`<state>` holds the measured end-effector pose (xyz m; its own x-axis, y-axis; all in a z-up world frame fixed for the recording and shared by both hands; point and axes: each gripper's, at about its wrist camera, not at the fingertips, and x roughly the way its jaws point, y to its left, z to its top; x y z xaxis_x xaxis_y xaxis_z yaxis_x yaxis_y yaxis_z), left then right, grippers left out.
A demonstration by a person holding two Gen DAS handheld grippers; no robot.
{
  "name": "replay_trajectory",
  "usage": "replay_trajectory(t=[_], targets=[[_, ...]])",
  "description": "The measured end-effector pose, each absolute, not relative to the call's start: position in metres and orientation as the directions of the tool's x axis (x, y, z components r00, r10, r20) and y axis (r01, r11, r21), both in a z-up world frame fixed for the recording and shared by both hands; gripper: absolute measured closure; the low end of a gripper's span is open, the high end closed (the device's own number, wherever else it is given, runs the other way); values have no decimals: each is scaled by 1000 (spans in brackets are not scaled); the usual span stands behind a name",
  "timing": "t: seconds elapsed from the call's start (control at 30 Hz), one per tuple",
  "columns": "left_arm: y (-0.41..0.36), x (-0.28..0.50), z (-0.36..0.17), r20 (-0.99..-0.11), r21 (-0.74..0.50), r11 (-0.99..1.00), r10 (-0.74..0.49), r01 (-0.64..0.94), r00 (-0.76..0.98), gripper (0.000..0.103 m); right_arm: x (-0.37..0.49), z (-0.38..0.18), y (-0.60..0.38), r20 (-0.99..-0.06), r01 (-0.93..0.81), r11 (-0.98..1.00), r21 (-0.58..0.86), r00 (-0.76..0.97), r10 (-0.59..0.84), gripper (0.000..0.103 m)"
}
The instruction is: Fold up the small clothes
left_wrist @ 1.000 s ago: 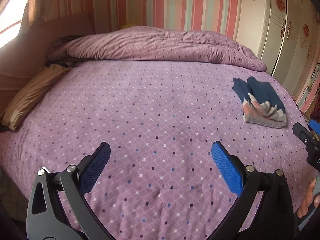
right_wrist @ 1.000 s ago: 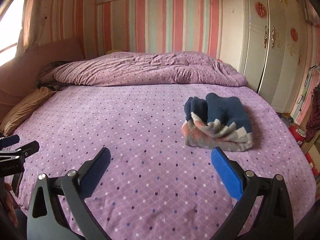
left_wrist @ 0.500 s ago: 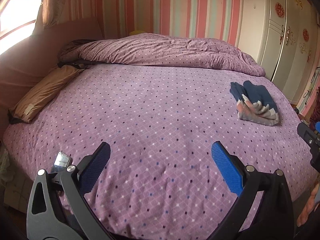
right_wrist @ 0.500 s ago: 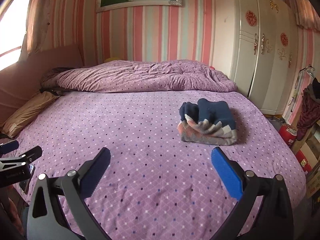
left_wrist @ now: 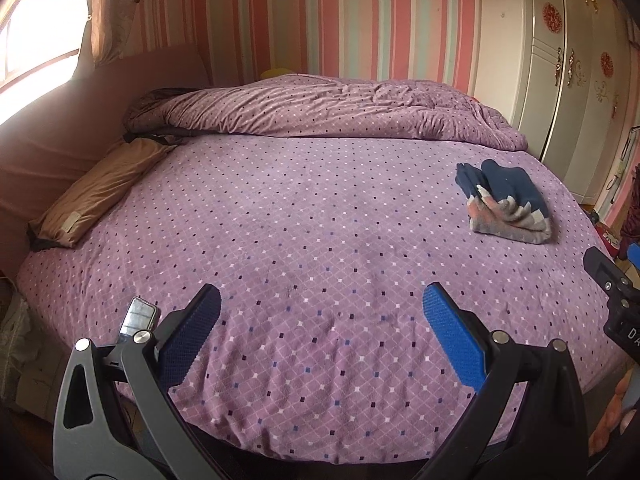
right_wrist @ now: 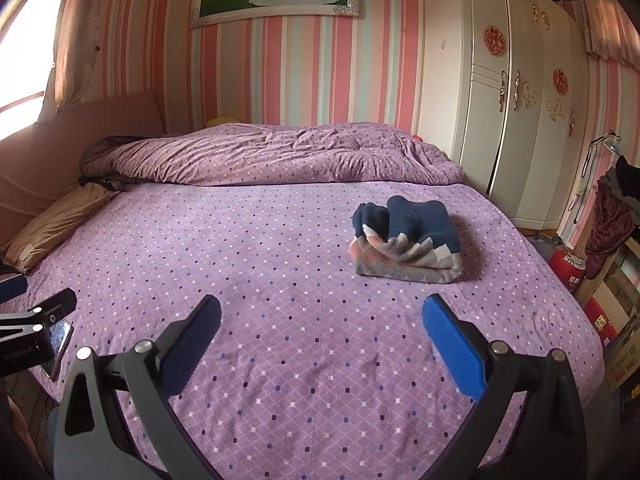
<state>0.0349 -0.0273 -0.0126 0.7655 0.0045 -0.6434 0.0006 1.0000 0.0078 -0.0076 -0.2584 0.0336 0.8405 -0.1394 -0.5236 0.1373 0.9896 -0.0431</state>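
A bed (right_wrist: 280,272) covered by a purple dotted sheet fills both views. A folded garment (right_wrist: 406,240), navy on top with grey and pink zigzag bands below, lies on the right half of the bed, well beyond both tools. The left gripper (left_wrist: 320,328) hovers over the near edge of the bed with its blue-padded fingers (left_wrist: 452,344) spread wide apart, holding nothing. The right gripper (right_wrist: 320,332) hovers likewise, fingers wide apart and empty. A rumpled purple duvet (right_wrist: 280,152) lies across the far end, and a tan pillow (left_wrist: 100,188) rests at the left.
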Motion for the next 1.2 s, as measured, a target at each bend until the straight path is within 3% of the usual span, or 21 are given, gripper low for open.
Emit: replay_trajectory(t=[0.3,0.47,0.8,1.1,1.2], targets=[[-20,32,-6,-642,-67,998,-47,4,765,3,-13,40,-259,-502,156,985,-70,848,-170,2],[-34,20,3,-595,49,999,28,1,803,3,-16,42,-257,-492,158,984,-84,852,-179,2],[-52,13,13,-592,118,992,34,45,805,3,-17,44,-254,-478,165,980,-115,855,-200,2],[-49,12,15,-608,27,993,-75,115,791,3,-15,43,-253,-474,169,974,-148,852,-220,2],[-52,11,16,-606,43,993,-60,108,793,3,-14,41,-252,-479,168,973,-160,849,-225,2]])
